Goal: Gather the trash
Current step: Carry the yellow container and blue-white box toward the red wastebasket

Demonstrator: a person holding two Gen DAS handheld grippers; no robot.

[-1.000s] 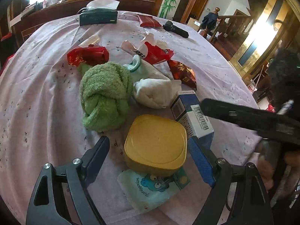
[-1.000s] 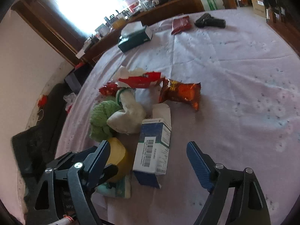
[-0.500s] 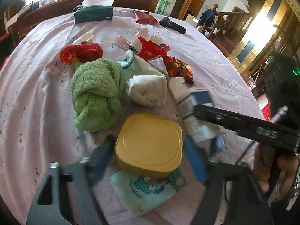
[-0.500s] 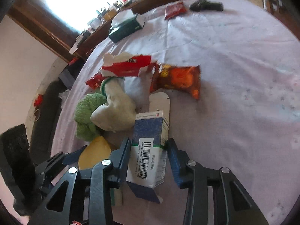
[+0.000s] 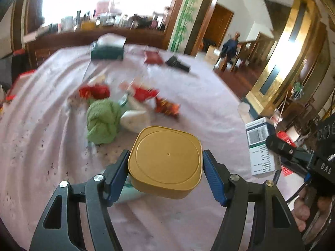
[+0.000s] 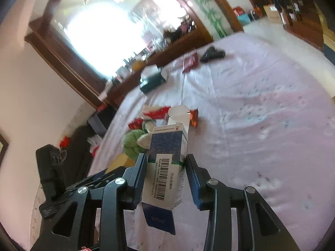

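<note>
Both grippers, left gripper (image 5: 165, 173) clamping the yellow tub (image 5: 165, 161) and right gripper (image 6: 165, 177) clamping the carton (image 6: 165, 167), have risen off the tablecloth (image 5: 41, 146); steady grips should prevent slipping.

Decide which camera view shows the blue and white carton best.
The right wrist view: the blue and white carton fills the centre, barcode and open flap clear. The left wrist view shows it only small at the right edge.

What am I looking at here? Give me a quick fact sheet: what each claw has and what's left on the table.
left claw: closed on the yellow tub, lifted off the cloth
right claw: closed on the blue-and-white carton, top flap open
still on table: green towel, white bundle, red wrappers, orange wrapper
far end: tissue box, black object
surface: pink tablecloth
</note>
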